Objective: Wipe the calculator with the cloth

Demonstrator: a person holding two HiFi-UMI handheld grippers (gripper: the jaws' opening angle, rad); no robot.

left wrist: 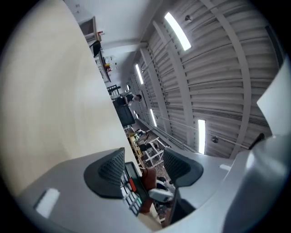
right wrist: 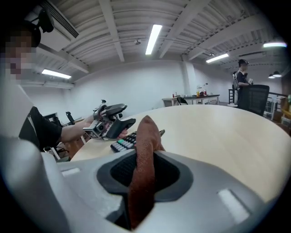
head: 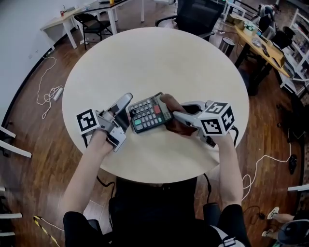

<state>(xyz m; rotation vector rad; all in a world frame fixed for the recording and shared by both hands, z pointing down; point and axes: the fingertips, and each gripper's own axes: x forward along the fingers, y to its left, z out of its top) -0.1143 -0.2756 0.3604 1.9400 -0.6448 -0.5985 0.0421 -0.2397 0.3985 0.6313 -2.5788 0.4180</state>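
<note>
A grey calculator with dark, red and green keys lies flat near the front of the round pale table. My left gripper is at the calculator's left end, jaws open, pads off it. In the left gripper view the calculator shows through the gap of that gripper. My right gripper is shut on a brown cloth at the calculator's right end. In the right gripper view the cloth stands up between the pads, with the calculator and the left gripper beyond it.
A black office chair stands at the table's far side. Desks with clutter fill the right, a white desk and chair the far left. White cables lie on the wooden floor. A person stands far off.
</note>
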